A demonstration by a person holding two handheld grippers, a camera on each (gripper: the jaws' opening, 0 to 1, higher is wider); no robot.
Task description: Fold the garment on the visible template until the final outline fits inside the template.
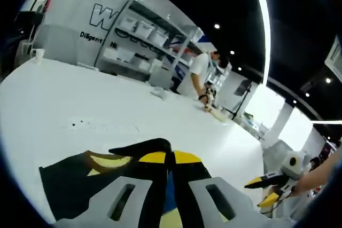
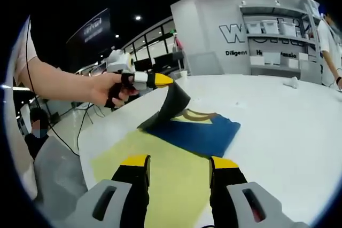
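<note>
Right gripper view: left gripper [image 2: 163,80], upper left, pinches the garment [image 2: 197,129] corner; carry it low across yellow template [image 2: 160,174]. Right gripper [image 2: 179,166] waits open, empty.

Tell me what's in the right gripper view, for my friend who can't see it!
The left claw, held in a person's hand, pinches a corner of a dark blue garment and lifts it off a yellow template on a white table. The right claw is open in front, over the template.
</note>
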